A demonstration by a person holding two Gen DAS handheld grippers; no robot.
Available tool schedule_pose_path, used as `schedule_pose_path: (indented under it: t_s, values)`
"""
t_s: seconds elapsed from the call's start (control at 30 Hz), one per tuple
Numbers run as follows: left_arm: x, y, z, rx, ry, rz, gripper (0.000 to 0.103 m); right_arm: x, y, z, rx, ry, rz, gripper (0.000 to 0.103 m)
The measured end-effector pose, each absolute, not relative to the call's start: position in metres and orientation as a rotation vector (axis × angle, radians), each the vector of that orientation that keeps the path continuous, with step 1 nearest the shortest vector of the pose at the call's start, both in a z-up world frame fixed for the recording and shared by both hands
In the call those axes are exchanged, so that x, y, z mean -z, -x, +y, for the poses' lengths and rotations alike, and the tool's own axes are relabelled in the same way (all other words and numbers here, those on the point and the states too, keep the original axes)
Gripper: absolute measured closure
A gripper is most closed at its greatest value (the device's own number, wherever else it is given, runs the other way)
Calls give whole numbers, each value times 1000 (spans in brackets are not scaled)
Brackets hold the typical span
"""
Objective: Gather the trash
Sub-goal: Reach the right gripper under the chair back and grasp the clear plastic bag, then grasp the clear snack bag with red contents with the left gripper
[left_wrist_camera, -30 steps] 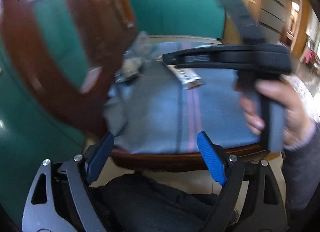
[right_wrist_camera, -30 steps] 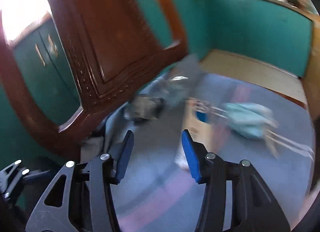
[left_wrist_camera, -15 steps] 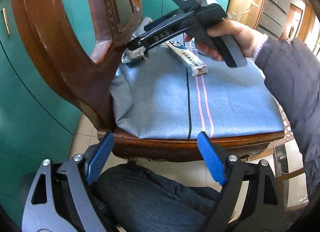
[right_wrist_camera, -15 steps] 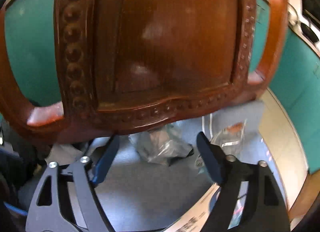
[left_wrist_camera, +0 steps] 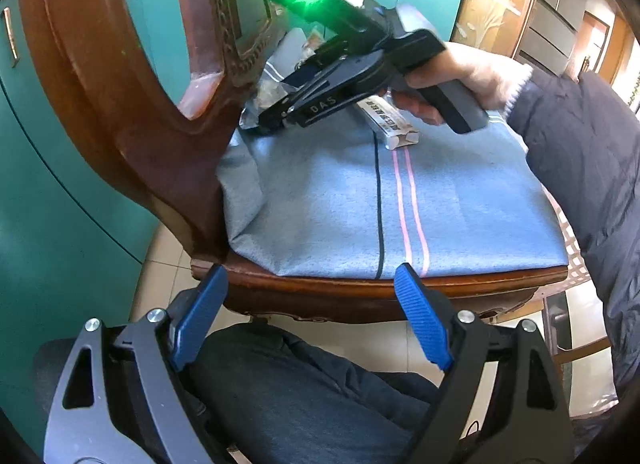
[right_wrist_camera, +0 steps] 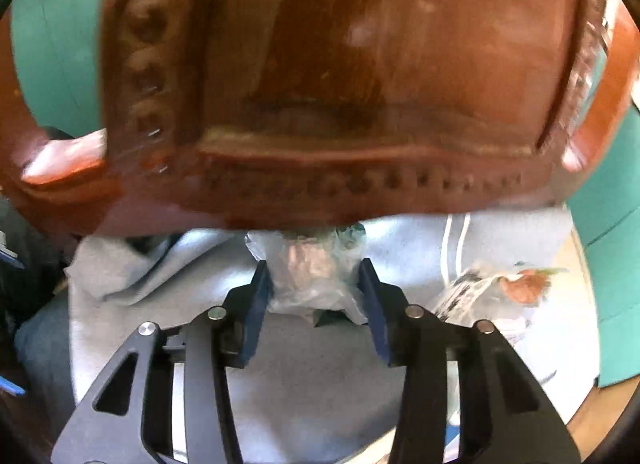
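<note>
Crumpled plastic bag [right_wrist_camera: 316, 276] at the chair seat's [left_wrist_camera: 340, 216] back edge sits pinched between the closing right claw [right_wrist_camera: 316, 292], while the left claw [left_wrist_camera: 316, 320] hangs open, empty

Right claw [right_wrist_camera: 316, 284], its jaws just closing, pinches something; left claw [left_wrist_camera: 310, 320] hangs wide open.

Your left wrist camera looks down across the chair seat [left_wrist_camera: 340, 204] from its front edge; your right sits close against the backrest [right_wrist_camera: 340, 84], both sharing the blue cushion.
</note>
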State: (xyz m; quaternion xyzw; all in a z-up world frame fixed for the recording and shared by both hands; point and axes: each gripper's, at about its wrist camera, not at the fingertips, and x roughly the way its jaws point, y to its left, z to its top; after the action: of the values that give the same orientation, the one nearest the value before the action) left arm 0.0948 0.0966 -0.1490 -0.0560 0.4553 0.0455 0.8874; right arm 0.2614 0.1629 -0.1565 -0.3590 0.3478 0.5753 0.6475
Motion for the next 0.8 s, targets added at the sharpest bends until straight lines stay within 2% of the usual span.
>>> schedule_pose_path:
  t_s: [0.2,0.27,0.3,0.33,0.47,0.53,0.63,0.8]
  values:
    - [138,-99,93,-83,104,913,18,130,-239,96,-1075,627,823,59]
    - [134,-104,91,-80,95,890,28,110,-227,53,-1030,456,852,59]
    - [130,-111,89,-76,93,882,37,102,-225,37,-1002,413,846,59]
    - [128,-117,88,-70,97,877,38,94,-222,18,-958,368,840,59]
    - [112,-169,79,-37,141,828,37,78,-191,-63,-751,227,838,59]
    - [108,-202,75,-63,142,809,18,86,-188,-99,-668,158,842,59]
    - [110,-260,75,-113,147,791,16,97,-175,-141,-600,94,867,59]
    - [146,-349,90,-271,163,950,18,116,-152,-167,-582,0,888,59]
